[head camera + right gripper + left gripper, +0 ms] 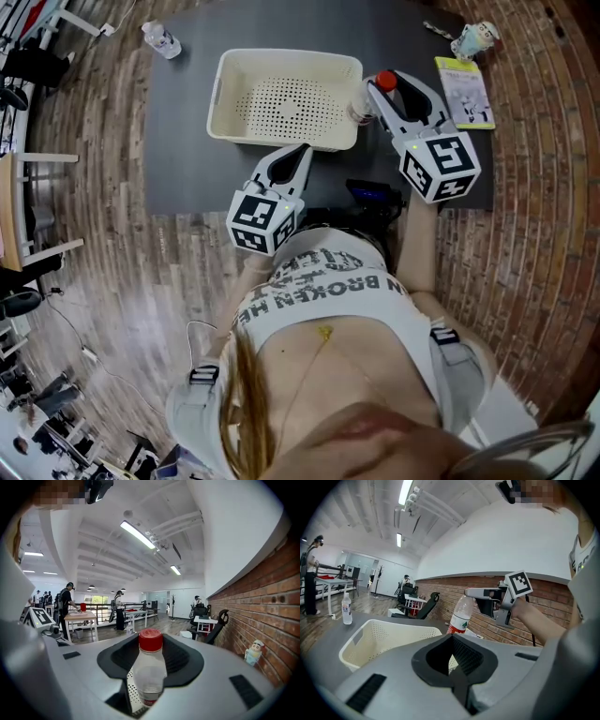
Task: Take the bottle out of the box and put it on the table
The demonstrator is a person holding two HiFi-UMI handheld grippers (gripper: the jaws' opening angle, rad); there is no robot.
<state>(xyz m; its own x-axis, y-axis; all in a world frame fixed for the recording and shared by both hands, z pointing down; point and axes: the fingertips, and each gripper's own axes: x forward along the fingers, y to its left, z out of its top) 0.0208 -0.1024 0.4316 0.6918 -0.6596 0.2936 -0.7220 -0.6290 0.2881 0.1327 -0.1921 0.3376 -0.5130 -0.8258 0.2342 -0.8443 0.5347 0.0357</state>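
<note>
Our right gripper is closed on the bottle and holds it at the shoulder, just under the red cap. The bottle is outside the box, just beside its right wall and over the dark table. We cannot tell whether its base touches the table. Our left gripper has its jaws together with nothing between them, and it is near the near wall of the box. The step in hand, as we judge it, is to set the bottle down. To do it well we should keep the bottle upright and lower it straight until the base stands flat. Only then should we open the jaws and draw the gripper back along its own line, so that the pads do not tip a bottle that looks light. The box wall is close on the left, so we should not drift that way. On the right there is some bare table before the leaflet and the small figure, with the table edge near behind them. A second small bottle stands well apart at the far left corner.
</note>
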